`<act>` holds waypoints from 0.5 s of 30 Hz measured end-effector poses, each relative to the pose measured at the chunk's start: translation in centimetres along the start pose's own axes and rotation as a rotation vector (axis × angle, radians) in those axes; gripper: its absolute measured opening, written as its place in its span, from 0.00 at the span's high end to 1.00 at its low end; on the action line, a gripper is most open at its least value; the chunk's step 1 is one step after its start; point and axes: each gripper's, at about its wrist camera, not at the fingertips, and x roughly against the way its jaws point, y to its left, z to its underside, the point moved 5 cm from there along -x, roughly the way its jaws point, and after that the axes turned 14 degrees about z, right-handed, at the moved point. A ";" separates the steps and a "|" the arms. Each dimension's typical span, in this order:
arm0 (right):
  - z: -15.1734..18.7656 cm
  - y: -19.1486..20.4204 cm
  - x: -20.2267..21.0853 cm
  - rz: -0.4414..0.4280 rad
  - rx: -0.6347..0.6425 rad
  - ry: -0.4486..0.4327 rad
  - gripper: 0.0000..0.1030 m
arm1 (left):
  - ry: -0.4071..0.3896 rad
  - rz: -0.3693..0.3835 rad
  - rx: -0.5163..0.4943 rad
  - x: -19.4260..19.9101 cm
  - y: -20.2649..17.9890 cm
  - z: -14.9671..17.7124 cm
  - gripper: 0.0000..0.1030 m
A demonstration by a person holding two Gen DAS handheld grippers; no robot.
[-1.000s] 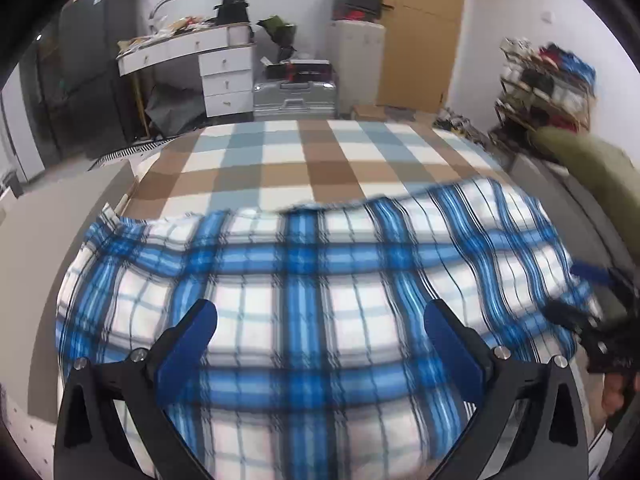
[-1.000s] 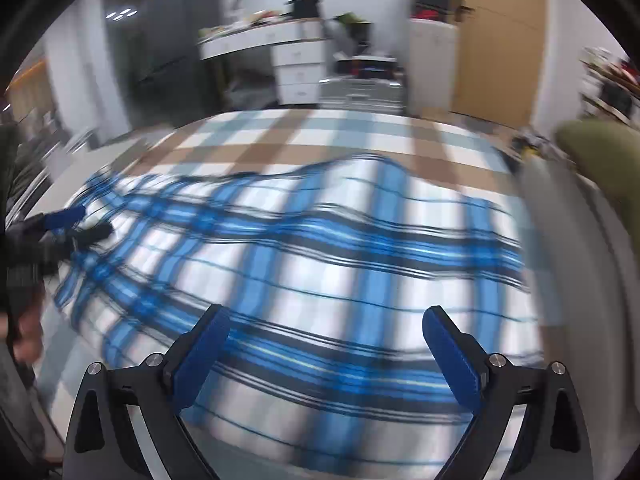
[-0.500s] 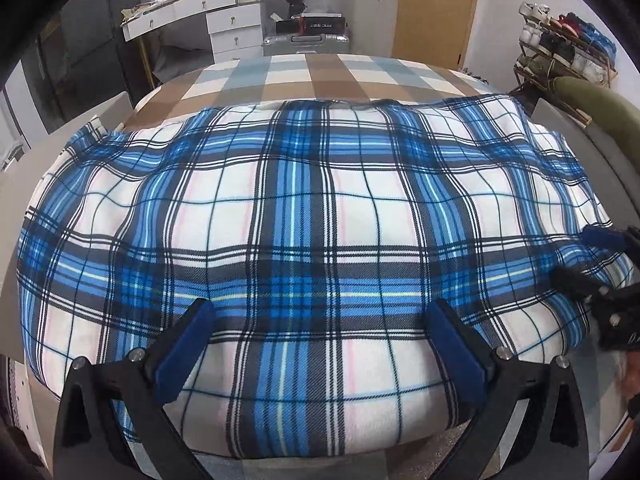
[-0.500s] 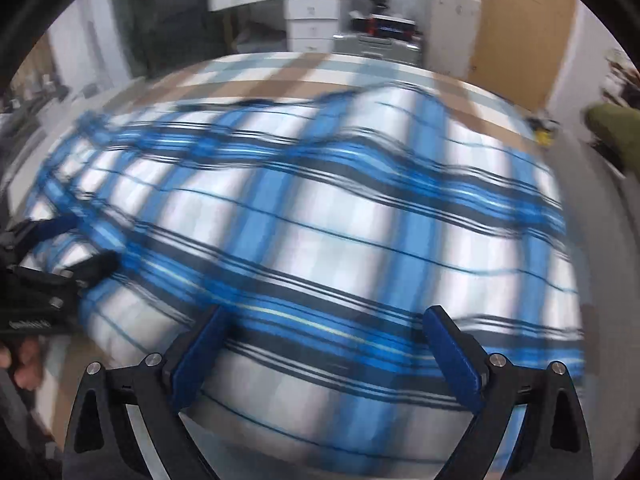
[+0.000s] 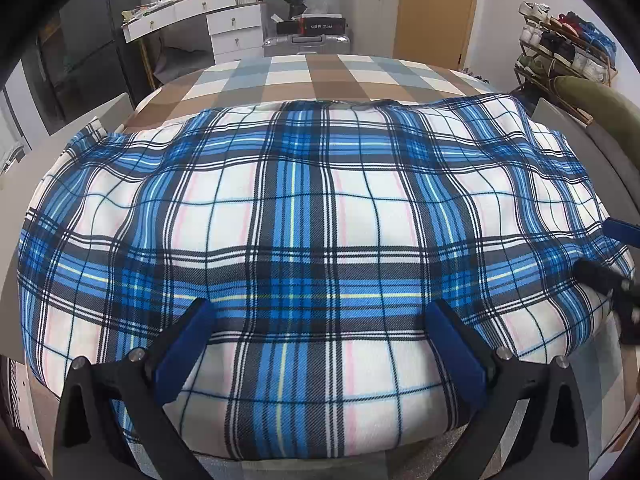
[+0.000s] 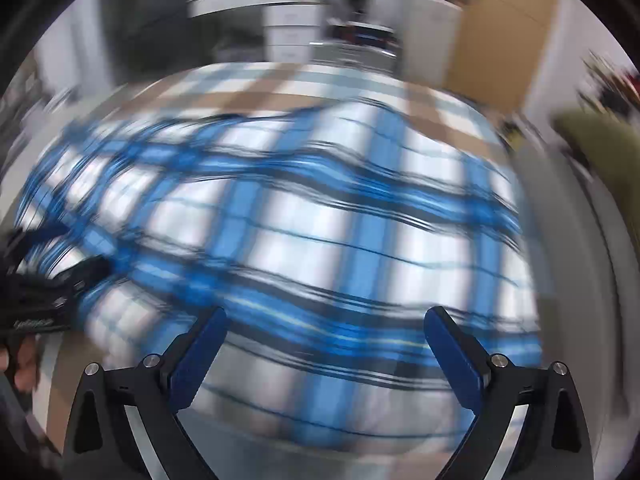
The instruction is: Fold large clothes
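A large blue, white and black plaid cloth [image 5: 312,216] lies spread over a bed with a brown and grey checked sheet [image 5: 320,76]. My left gripper [image 5: 320,324] is open just above the cloth's near edge, nothing clamped between its blue pads [image 5: 188,344]. My right gripper [image 5: 612,252] shows at the cloth's right edge, jaws apart. The right wrist view is motion-blurred: the plaid cloth [image 6: 312,232] fills it, and my right gripper [image 6: 324,336] stands open over its near edge. The left gripper [image 6: 60,276] and a hand [image 6: 20,364] show at the left edge.
Beyond the bed stand a white desk with drawers [image 5: 216,20], a silver suitcase [image 5: 306,42] and a wooden door [image 5: 436,8]. A shoe rack [image 5: 564,52] and an olive-green cushion [image 5: 600,100] are at the right. Grey bed frame [image 5: 16,184] borders the left side.
The plaid cloth has come down and settled flatter on the bed. The left gripper now holds almost still; the right gripper is moving fast, blurring its view. Both stayed open.
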 end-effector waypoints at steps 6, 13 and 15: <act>0.0 2.7 -1.5 -0.068 0.033 0.019 0.04 | -0.001 0.001 0.000 0.0 0.0 0.0 0.01; 2.9 -2.9 -1.8 -0.063 -0.142 0.038 0.02 | -0.001 0.000 0.000 0.1 0.0 0.1 0.01; 4.3 -5.1 -2.3 0.090 -0.176 0.050 0.02 | -0.003 0.005 0.003 0.2 0.0 0.1 0.01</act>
